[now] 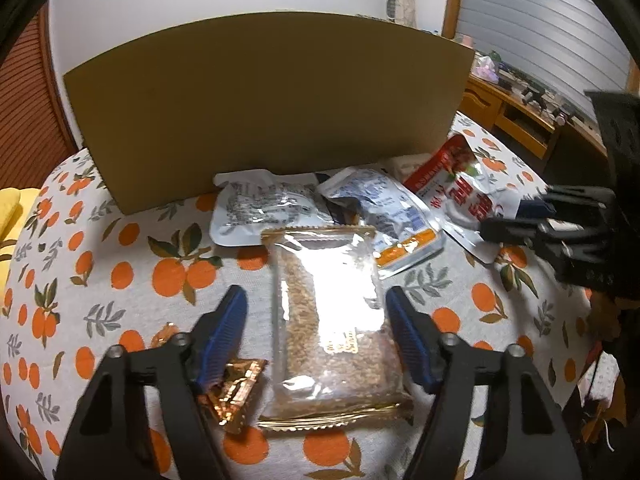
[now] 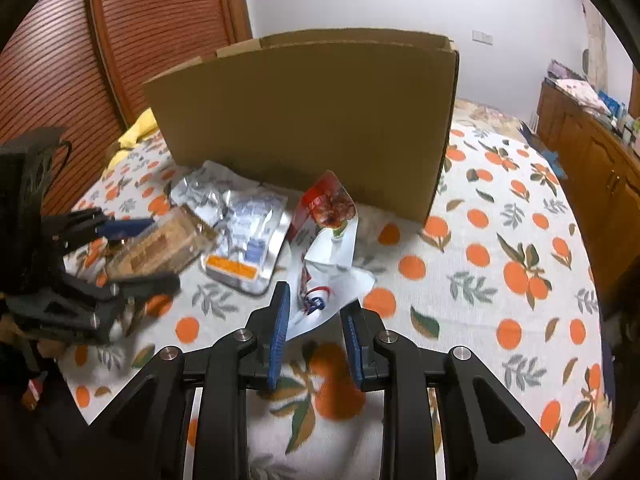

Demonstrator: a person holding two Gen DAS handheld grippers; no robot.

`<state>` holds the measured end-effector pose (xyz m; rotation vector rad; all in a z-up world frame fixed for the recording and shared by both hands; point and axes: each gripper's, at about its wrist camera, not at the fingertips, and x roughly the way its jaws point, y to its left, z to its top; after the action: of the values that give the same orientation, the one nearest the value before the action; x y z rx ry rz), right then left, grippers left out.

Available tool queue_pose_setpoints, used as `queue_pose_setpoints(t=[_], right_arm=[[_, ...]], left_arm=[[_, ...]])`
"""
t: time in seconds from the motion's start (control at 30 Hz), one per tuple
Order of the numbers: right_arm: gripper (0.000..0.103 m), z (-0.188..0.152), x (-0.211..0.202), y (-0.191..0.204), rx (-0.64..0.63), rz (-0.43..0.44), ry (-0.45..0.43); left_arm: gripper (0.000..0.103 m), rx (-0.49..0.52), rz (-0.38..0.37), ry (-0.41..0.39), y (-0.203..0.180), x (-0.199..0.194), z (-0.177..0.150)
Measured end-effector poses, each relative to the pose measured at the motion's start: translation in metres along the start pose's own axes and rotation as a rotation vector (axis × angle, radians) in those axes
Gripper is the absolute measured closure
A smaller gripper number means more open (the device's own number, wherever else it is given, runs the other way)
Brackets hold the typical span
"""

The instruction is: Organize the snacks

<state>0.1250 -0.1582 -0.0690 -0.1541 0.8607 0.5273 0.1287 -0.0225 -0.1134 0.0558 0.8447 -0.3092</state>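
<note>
A clear pack of brown crispy snack [image 1: 332, 320] lies on the orange-print cloth between the fingers of my open left gripper [image 1: 316, 304]; it also shows in the right wrist view [image 2: 160, 252]. Behind it lie two silver pouches [image 1: 260, 212] [image 1: 384, 208] and a red-and-white snack bag [image 1: 464, 184]. My right gripper [image 2: 316, 300] is partly open around the lower edge of the red-and-white bag [image 2: 328, 236], fingers close to it but not clamped. A tall open cardboard box [image 2: 312, 120] stands behind the snacks.
A small gold wrapper [image 1: 236, 392] lies under my left gripper's left finger. A yellow cloth [image 2: 132, 132] sits left of the box. A wooden cabinet [image 2: 592, 160] stands at the right, a slatted wooden door [image 2: 120, 40] at the left.
</note>
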Motion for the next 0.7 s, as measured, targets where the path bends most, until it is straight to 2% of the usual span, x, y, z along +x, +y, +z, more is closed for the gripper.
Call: queue_pose_setpoints(t=[0.03,0.1,0.23,0.47,0.7], right_arm=[[0.075,-0.002,-0.001,0.0,-0.003,-0.004,0.006],[0.071,-0.006,-0.002,0.0,-0.008,-0.017,0.014],[0.06,-0.008,-0.003,-0.005,-0.01,-0.051,0.018],[0.054,-0.002,-0.007,-0.02,0.012,-0.084,0.009],[0.051,0.019,0.0,-0.023,0.0,-0.05,0.003]], left_arm=[[0.041,-0.003,-0.003,-0.004,0.001,0.0,0.0],[0.057,-0.008,-0.003,-0.015,0.002,-0.001,0.0],[0.059,-0.017,-0.001,-0.019,0.005,-0.001,0.0],[0.059,-0.014,0.004,-0.027,0.004,-0.003,0.0],[0.059,-0.033,0.007,-0.055,0.008,-0.009,-0.003]])
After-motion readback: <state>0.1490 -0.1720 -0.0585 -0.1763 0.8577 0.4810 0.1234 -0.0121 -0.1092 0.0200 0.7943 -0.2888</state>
